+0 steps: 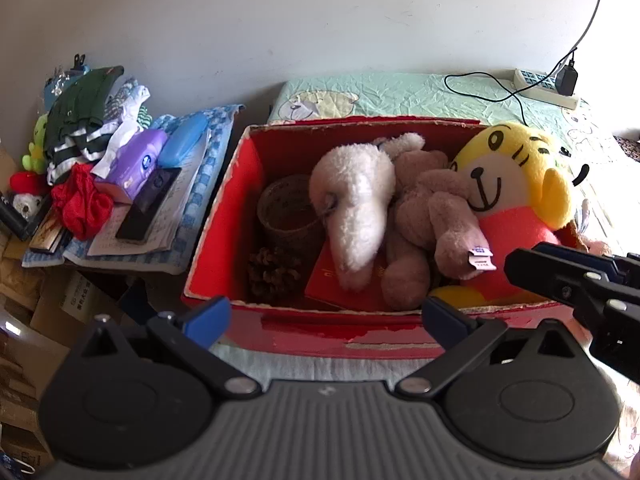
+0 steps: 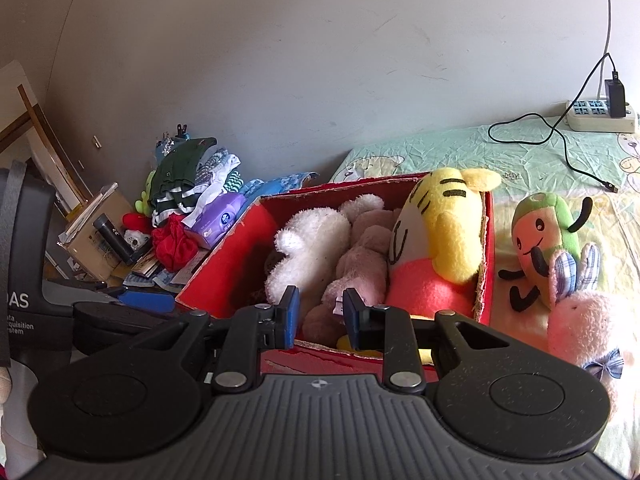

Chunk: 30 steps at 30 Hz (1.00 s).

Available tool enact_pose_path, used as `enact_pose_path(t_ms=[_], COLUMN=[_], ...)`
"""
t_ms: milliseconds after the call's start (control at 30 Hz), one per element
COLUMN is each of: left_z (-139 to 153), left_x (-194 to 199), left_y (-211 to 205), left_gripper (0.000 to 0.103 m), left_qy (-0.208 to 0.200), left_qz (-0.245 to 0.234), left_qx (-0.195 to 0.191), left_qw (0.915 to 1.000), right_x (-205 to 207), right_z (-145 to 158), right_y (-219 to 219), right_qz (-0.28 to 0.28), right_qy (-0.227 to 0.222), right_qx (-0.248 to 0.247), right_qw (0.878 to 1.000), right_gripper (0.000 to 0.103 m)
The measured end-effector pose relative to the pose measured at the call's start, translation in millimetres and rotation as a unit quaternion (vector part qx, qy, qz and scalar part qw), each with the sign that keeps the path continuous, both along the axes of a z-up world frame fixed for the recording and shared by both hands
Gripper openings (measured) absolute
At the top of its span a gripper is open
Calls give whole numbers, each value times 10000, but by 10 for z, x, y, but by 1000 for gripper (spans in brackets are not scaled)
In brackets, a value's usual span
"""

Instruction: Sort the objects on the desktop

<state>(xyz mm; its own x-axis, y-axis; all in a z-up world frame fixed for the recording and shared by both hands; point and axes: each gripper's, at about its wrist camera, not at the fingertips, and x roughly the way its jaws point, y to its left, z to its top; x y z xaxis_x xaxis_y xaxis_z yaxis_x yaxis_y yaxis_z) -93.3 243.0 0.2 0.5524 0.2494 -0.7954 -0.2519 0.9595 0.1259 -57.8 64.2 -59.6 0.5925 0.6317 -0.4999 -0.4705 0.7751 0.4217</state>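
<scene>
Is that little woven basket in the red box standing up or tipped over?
Tipped: the brown woven basket lies sideways, its mouth facing the camera.

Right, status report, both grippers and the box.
Left gripper open, empty, at the red box front wall. Right gripper narrow gap, empty. Box full of plush; green toy and pink plush outside it.

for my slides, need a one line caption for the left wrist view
Open left claw faces a red box packed with plush toys, including a yellow tiger.

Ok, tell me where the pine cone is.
In the left wrist view, the pine cone lies in the red box, at its near left corner, just in front of the woven basket.
</scene>
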Motion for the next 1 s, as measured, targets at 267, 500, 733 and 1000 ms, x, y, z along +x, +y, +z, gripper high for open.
enact_pose_path(t_ms=[267,500,733,1000], left_z=[-42,-133,-274,-447], left_x=[-76,-98,-100,-82], left_y=[-191,-431,-729,-1166], left_gripper=[101,101,101,101], left_qy=[92,219,417,615], left_qz=[114,141,14,-432], left_qx=[-111,-223,-394,-634], left_qw=[9998,9994,9984,9952], right_x=[-26,-60,-93,-119], right_z=[10,-26,-95,-256], right_y=[-149,-362,-658,-1112], right_qz=[247,445,538,397], right_qy=[-12,13,30,250], right_qx=[11,18,-4,-46], right_qw=[9997,9990,9985,9989], right_gripper=[27,27,27,27])
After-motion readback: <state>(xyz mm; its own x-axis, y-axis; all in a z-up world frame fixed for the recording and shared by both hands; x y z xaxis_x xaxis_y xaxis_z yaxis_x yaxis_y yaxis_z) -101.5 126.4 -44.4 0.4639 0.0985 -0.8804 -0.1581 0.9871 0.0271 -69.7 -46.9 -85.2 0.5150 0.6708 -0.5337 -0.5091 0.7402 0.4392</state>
